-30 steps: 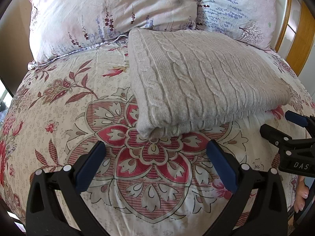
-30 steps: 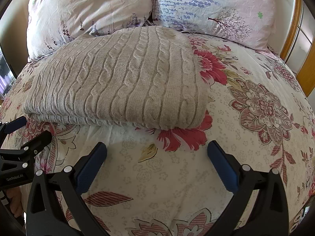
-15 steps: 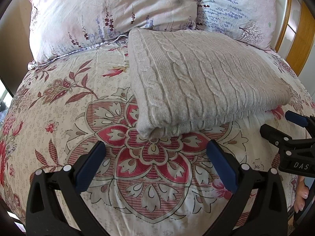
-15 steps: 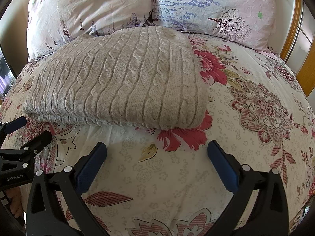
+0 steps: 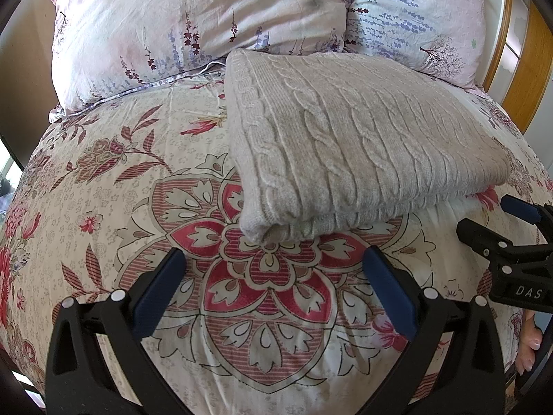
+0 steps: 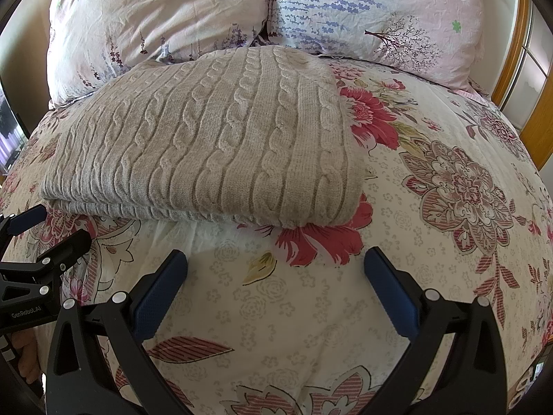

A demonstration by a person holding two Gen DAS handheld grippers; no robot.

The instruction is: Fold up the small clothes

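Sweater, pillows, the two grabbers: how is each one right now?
Sweater: folded into a flat rectangle, lying on the bedspread, held by nothing.
Left gripper: open, empty, short of the sweater.
Right gripper: open, empty, short of the sweater.
Two pillows: side by side behind the sweater.
Bedspread: spread out, puffy.
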